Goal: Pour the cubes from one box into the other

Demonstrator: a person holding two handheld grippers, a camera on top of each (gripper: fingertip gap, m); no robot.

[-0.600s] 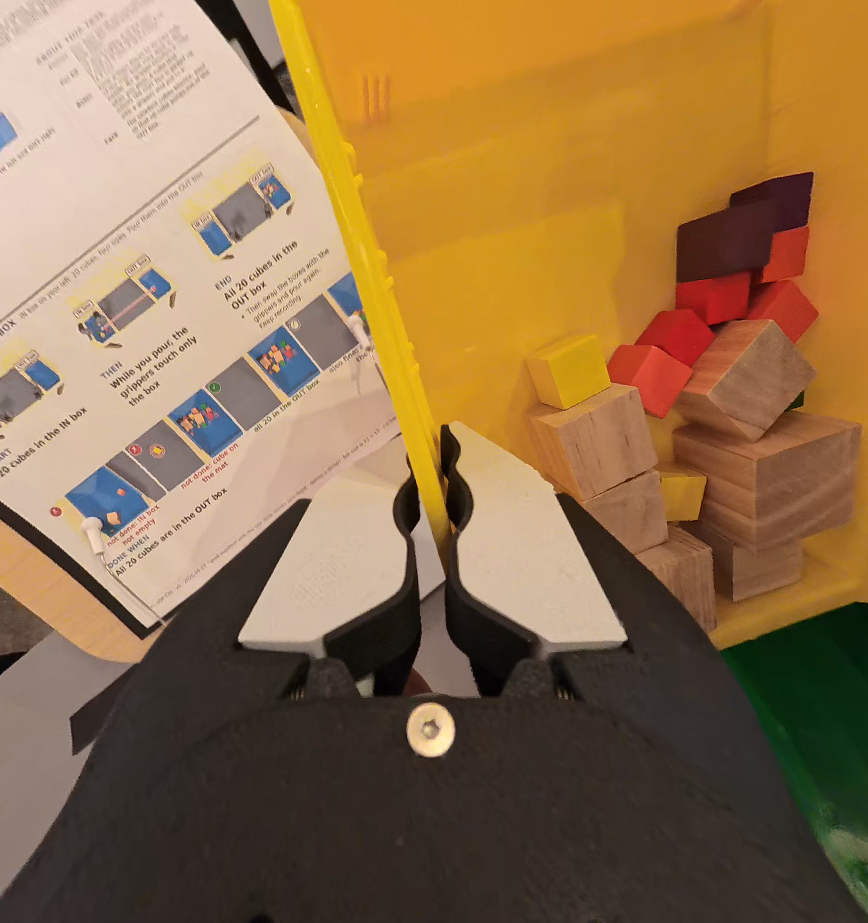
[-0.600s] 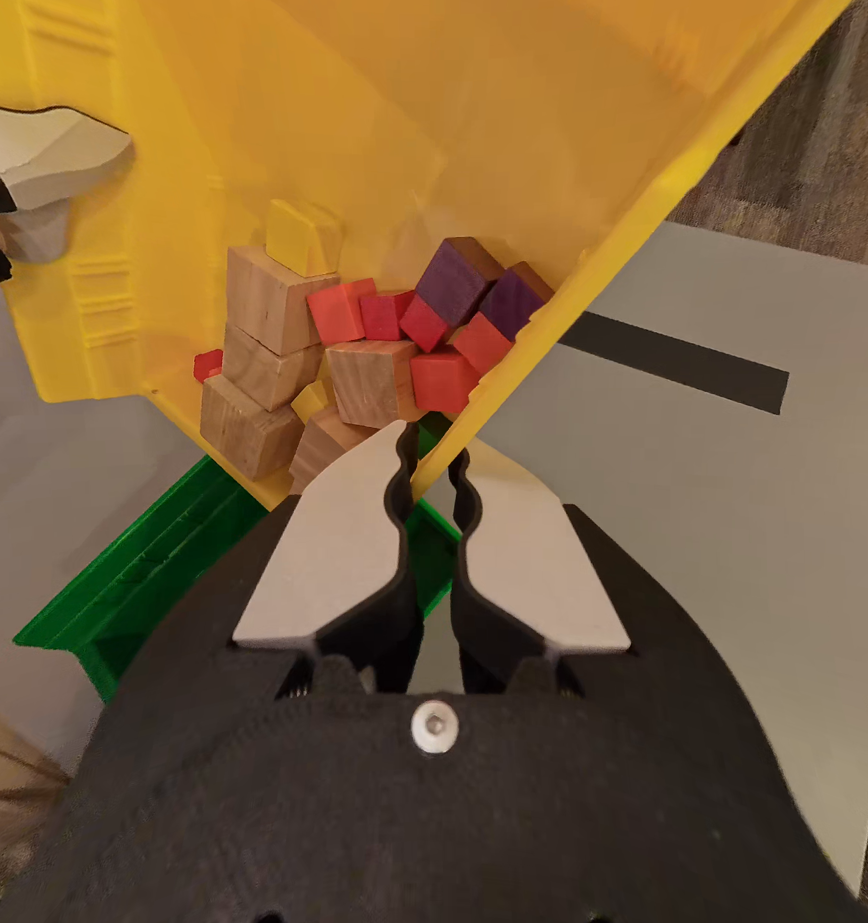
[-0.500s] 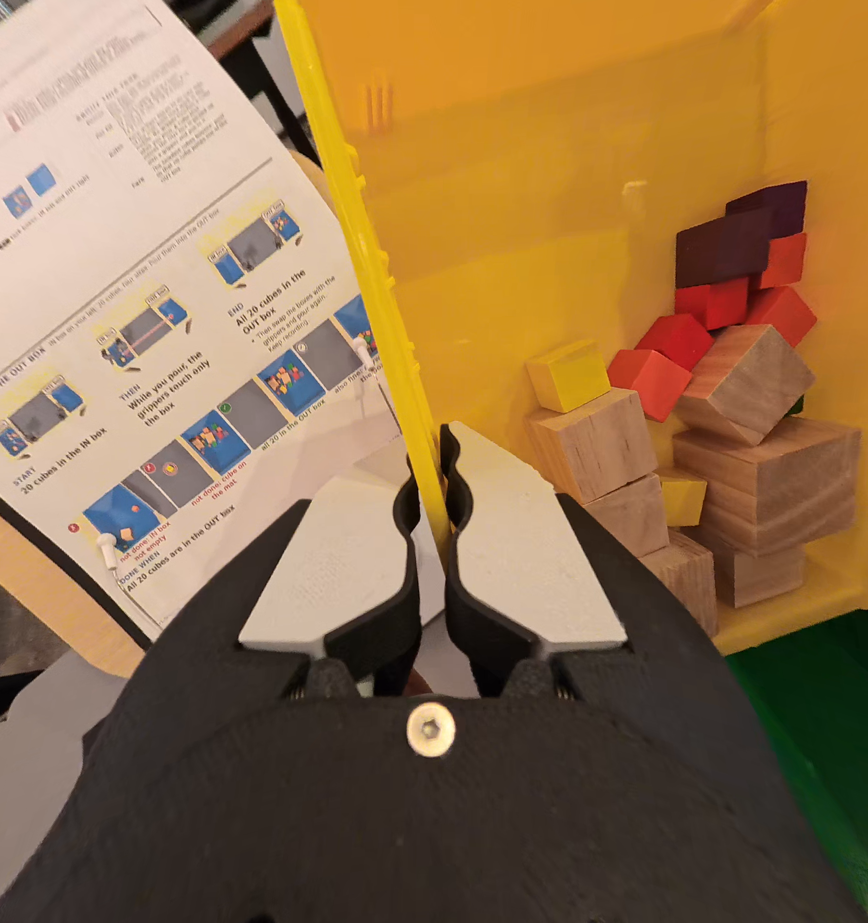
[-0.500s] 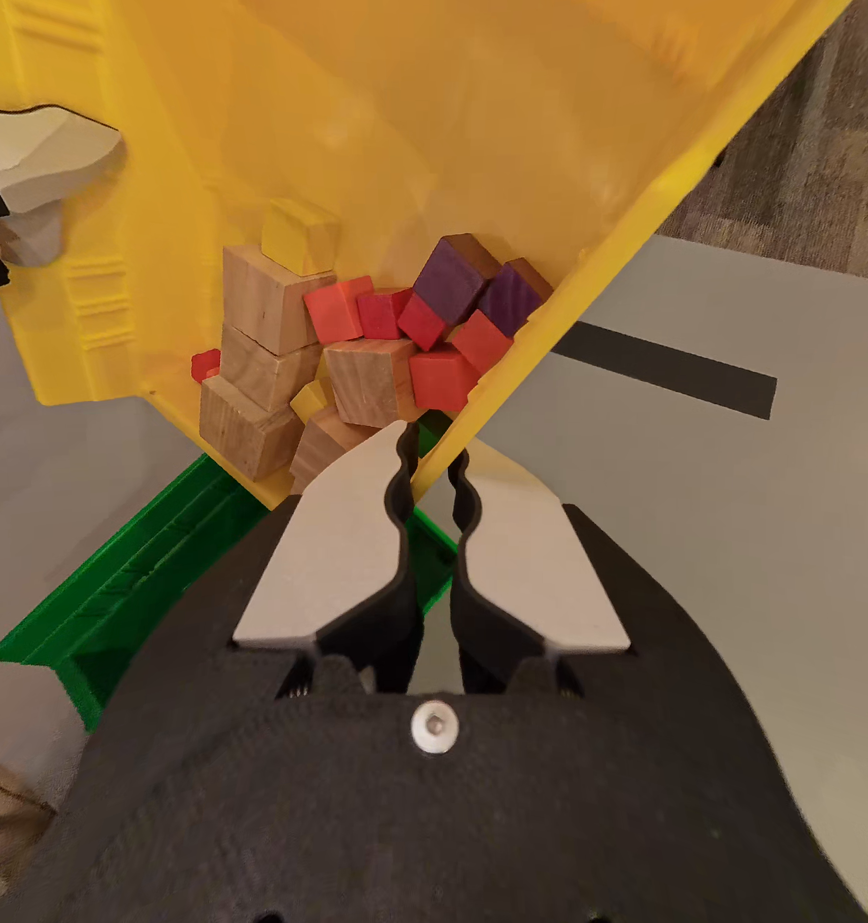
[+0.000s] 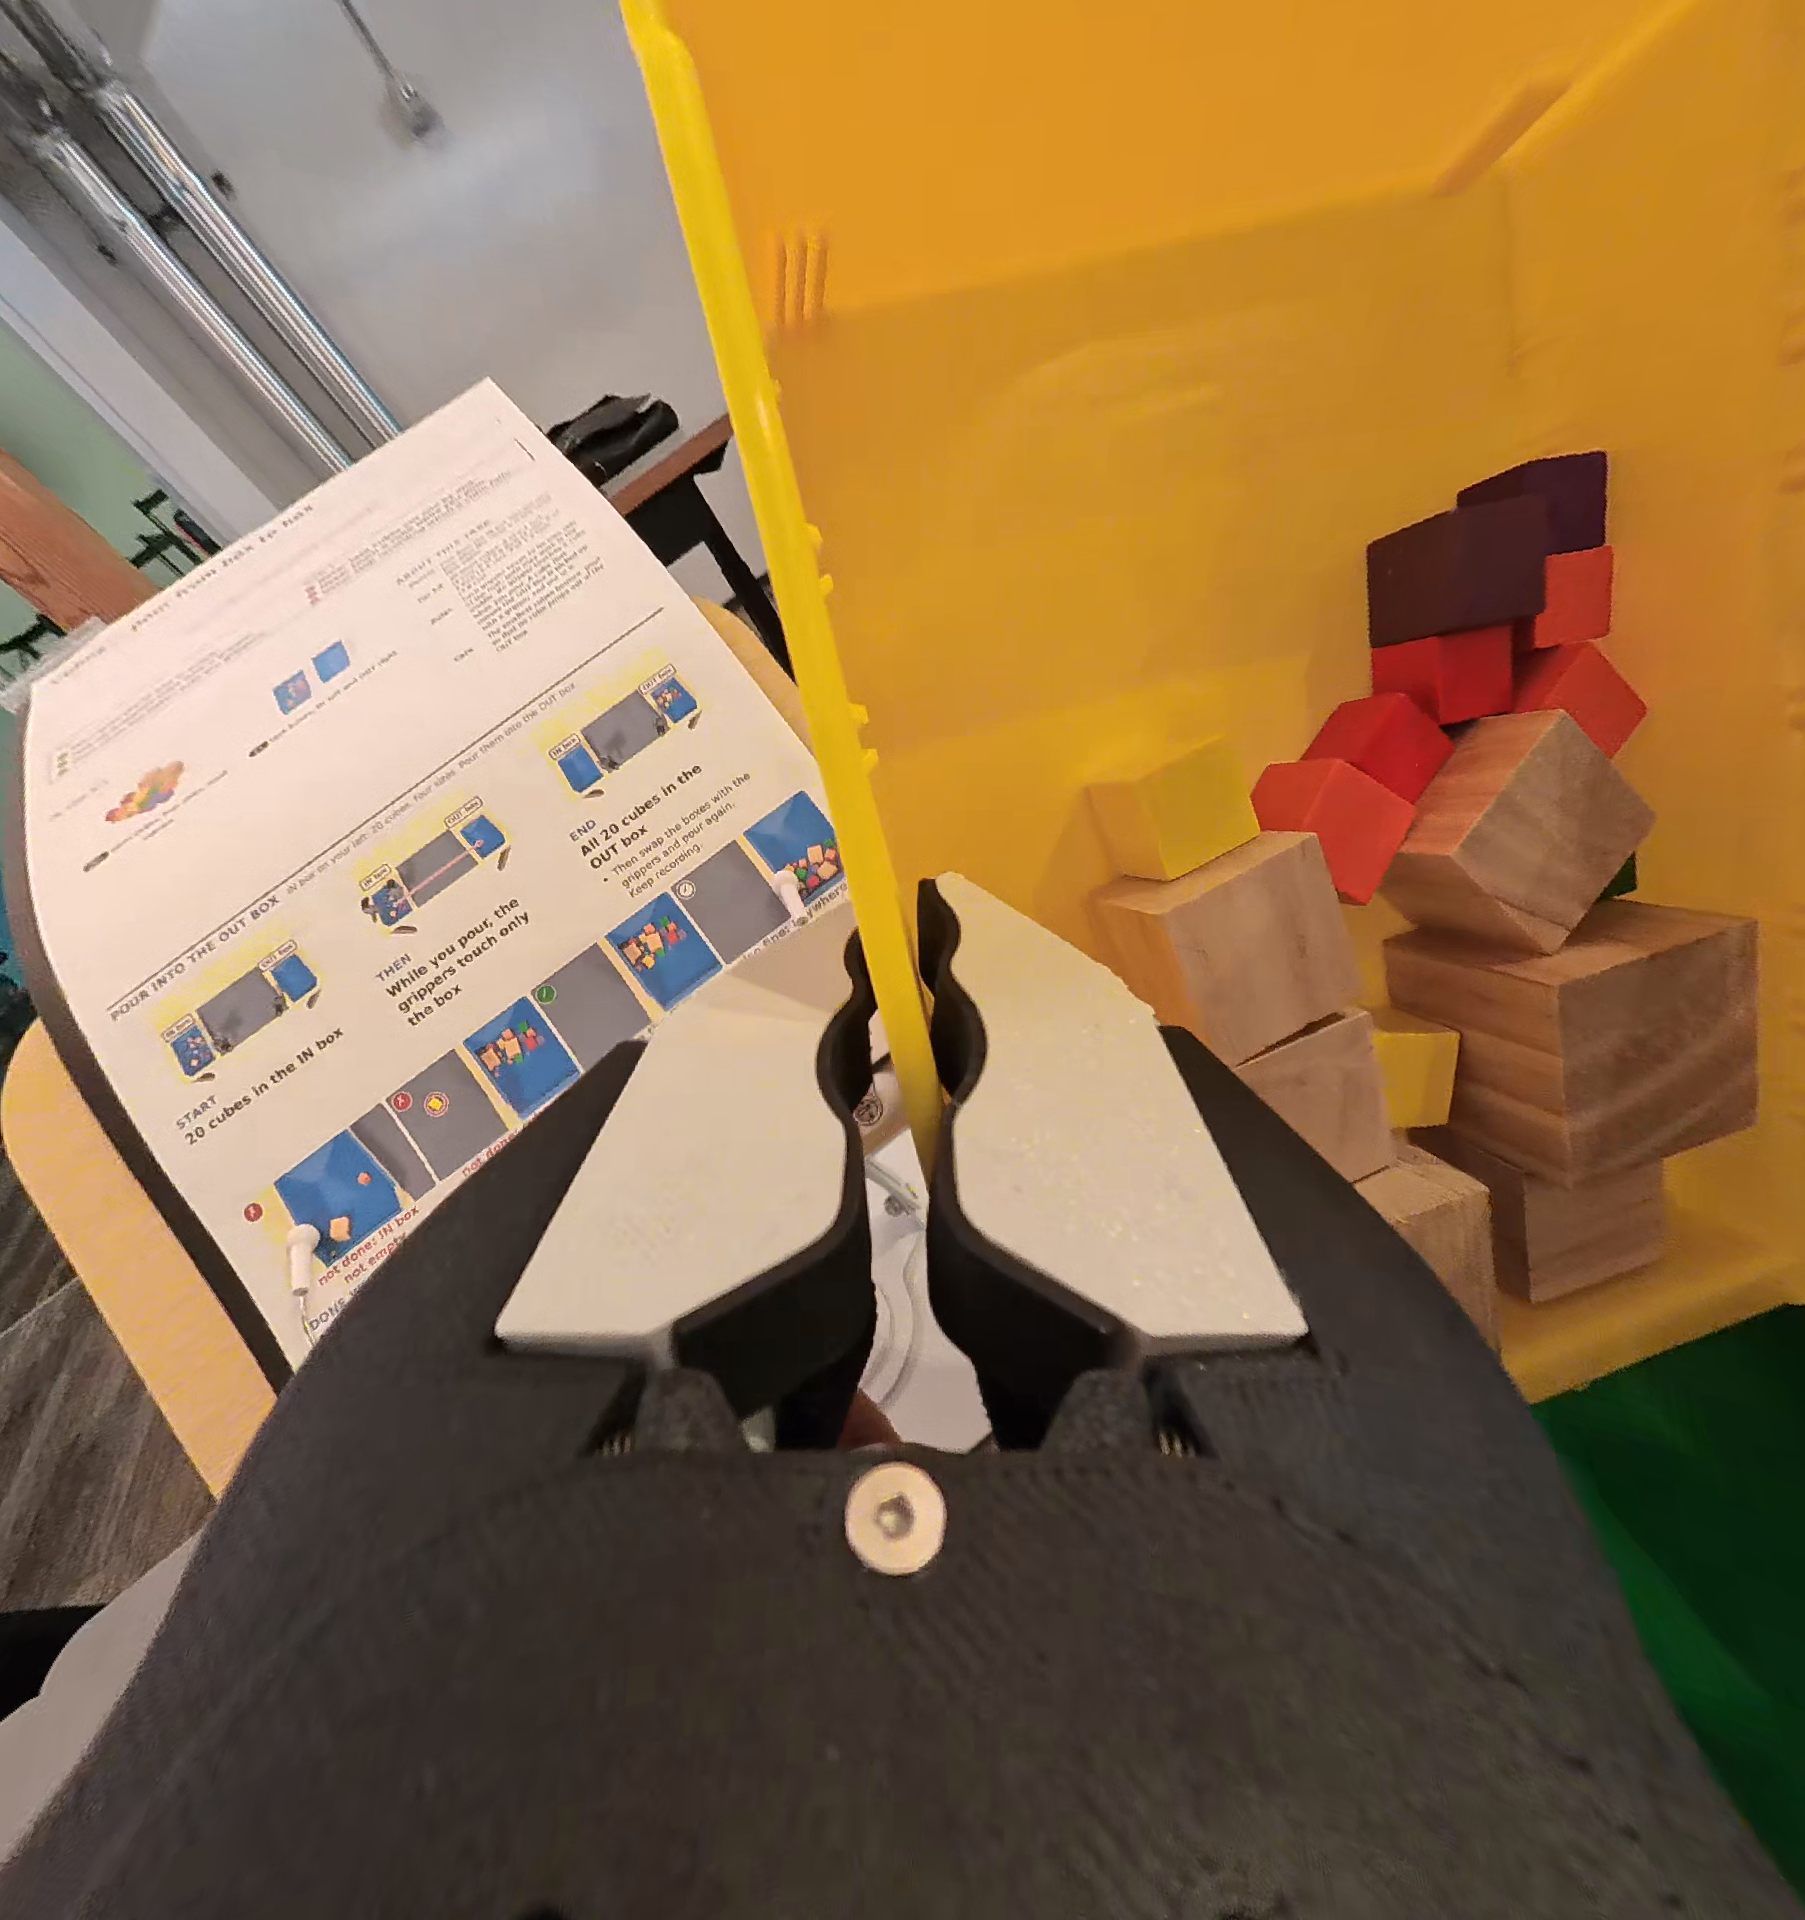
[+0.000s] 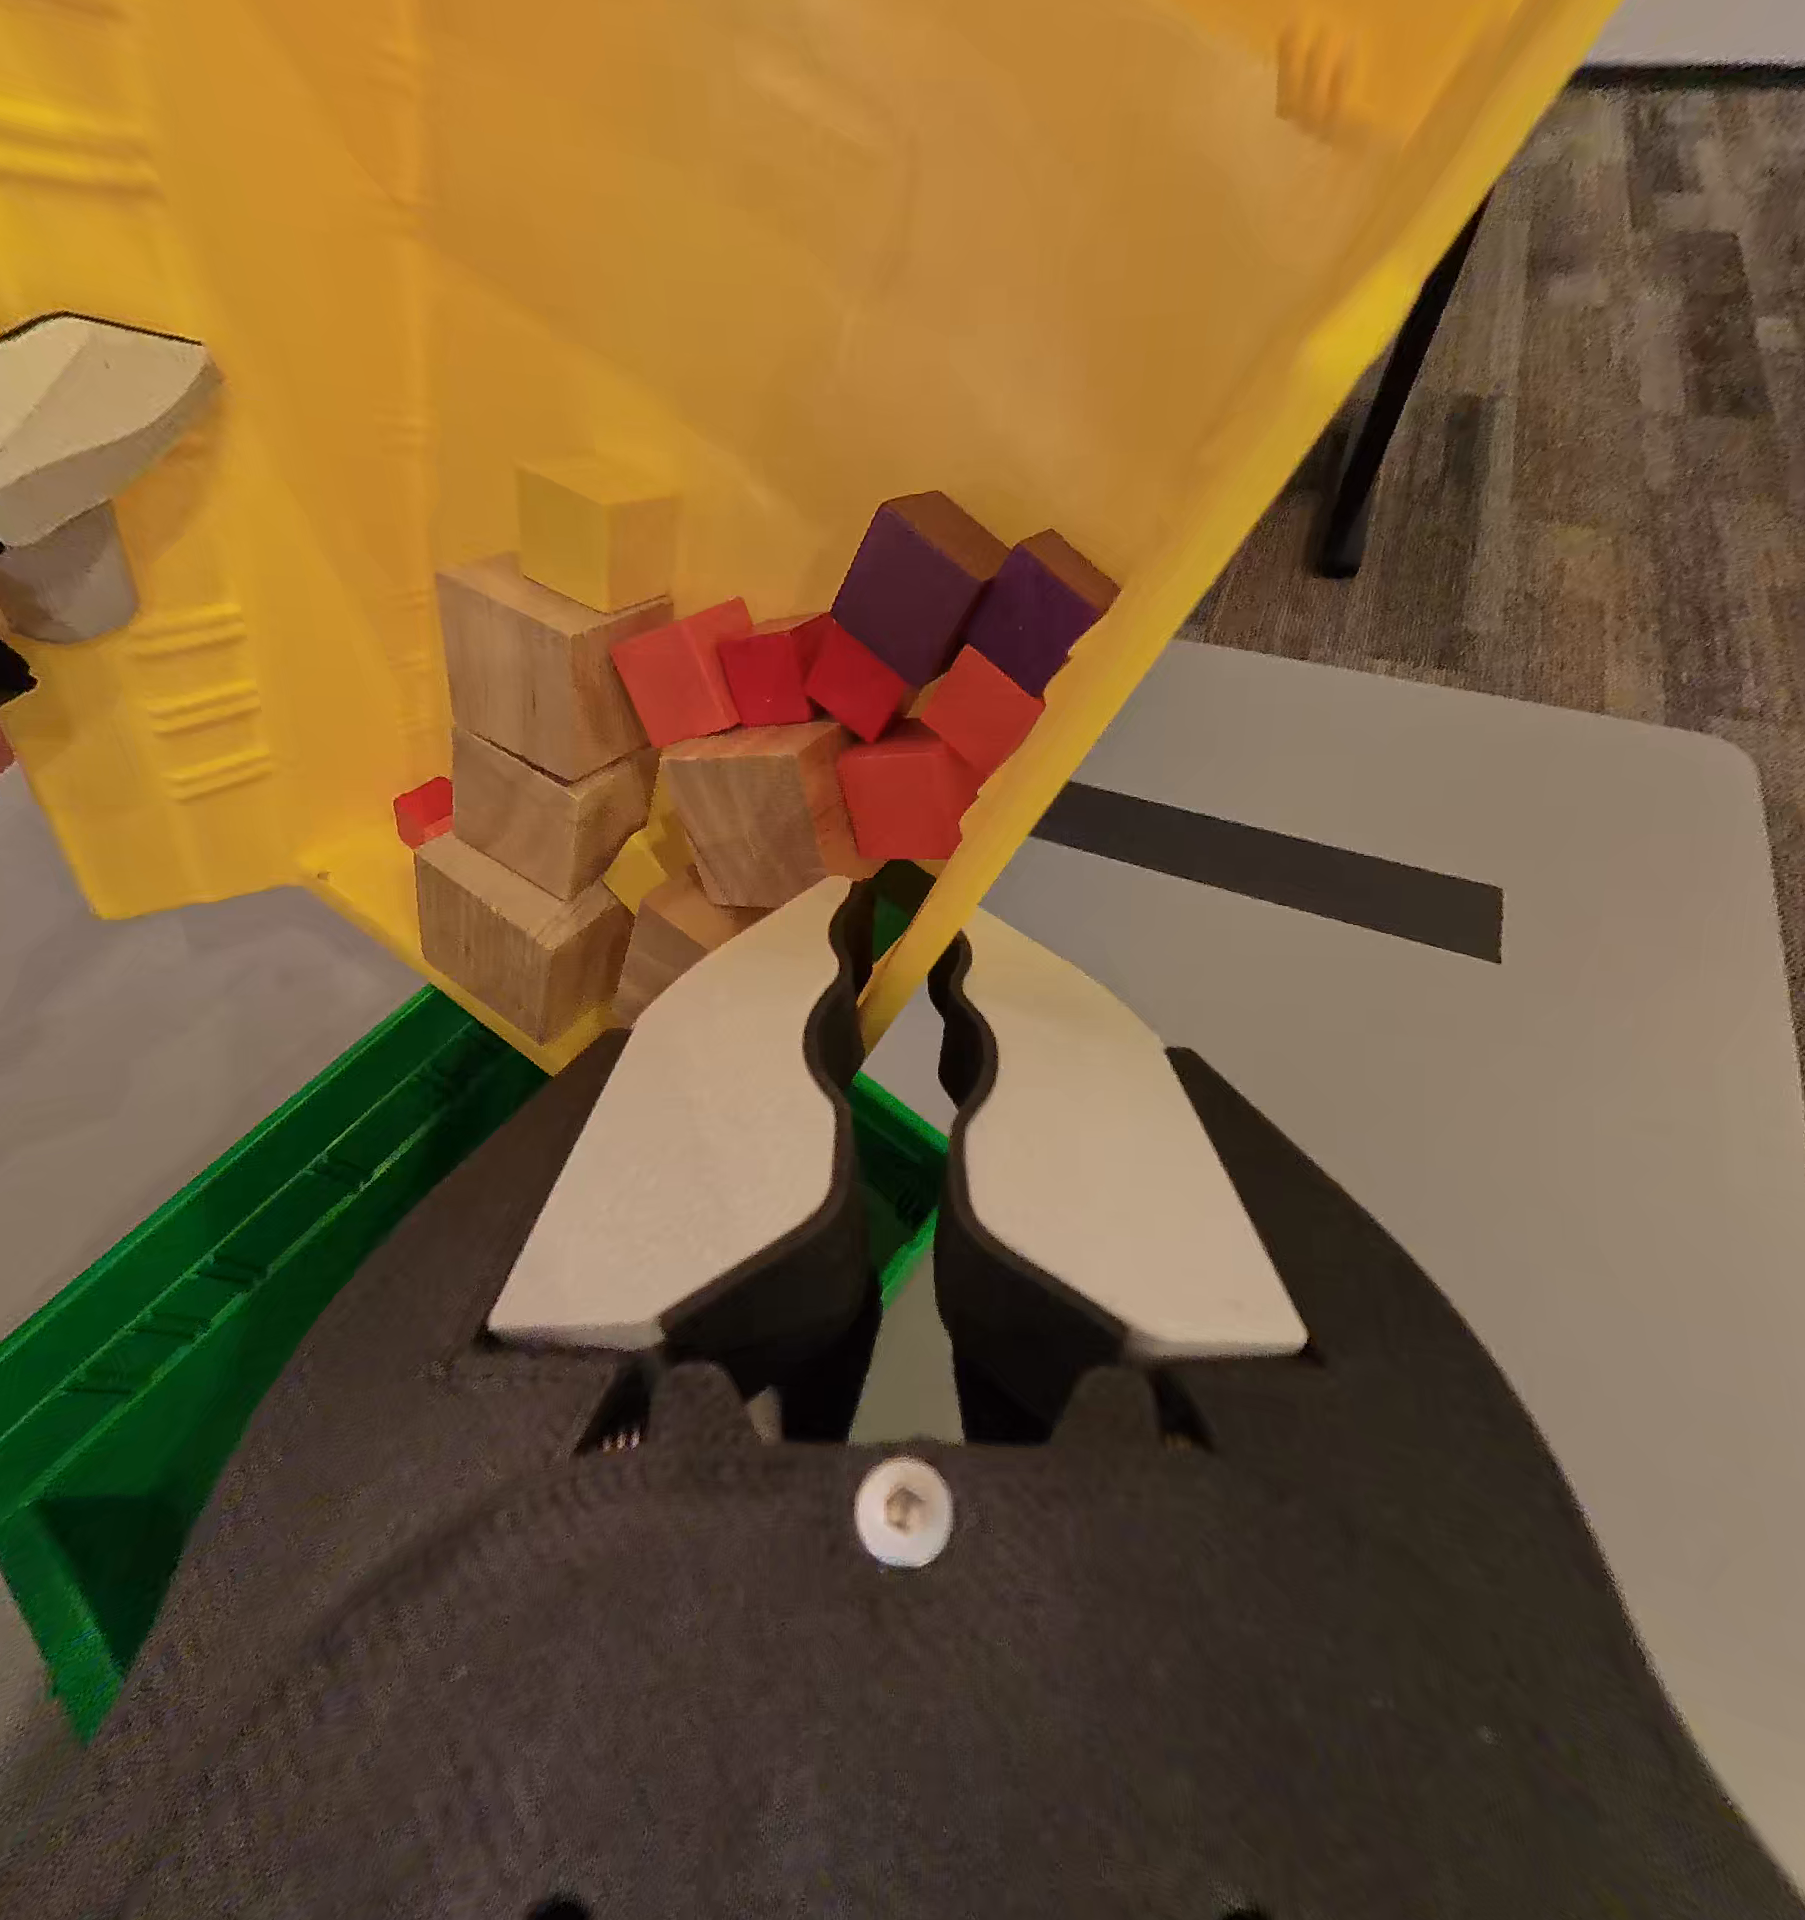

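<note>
The yellow box [image 5: 1137, 468] is tipped steeply up. My left gripper [image 5: 896, 935] is shut on its left wall. My right gripper [image 6: 898, 935] is shut on its right wall [image 6: 1137, 665]. Several cubes, plain wood, red, orange, yellow and purple, are piled [image 5: 1480, 914] in the box's low corner, against its lower wall; they also show in the right wrist view [image 6: 752, 727]. The green box [image 6: 202, 1268] lies just under that low corner, and a part of it shows in the left wrist view [image 5: 1729, 1507]. The left gripper's fingers [image 6: 56, 436] show at the far wall in the right wrist view.
A printed instruction sheet [image 5: 378, 831] stands on a light wooden board behind the left gripper. The grey mat [image 6: 1500, 1143] with a black stripe [image 6: 1272, 873] lies to the right. A chair leg [image 6: 1397, 395] and wood-pattern floor are beyond it.
The yellow box has tipped up further with both grippers still shut on its walls. The cube pile has stayed packed in the low corner.
</note>
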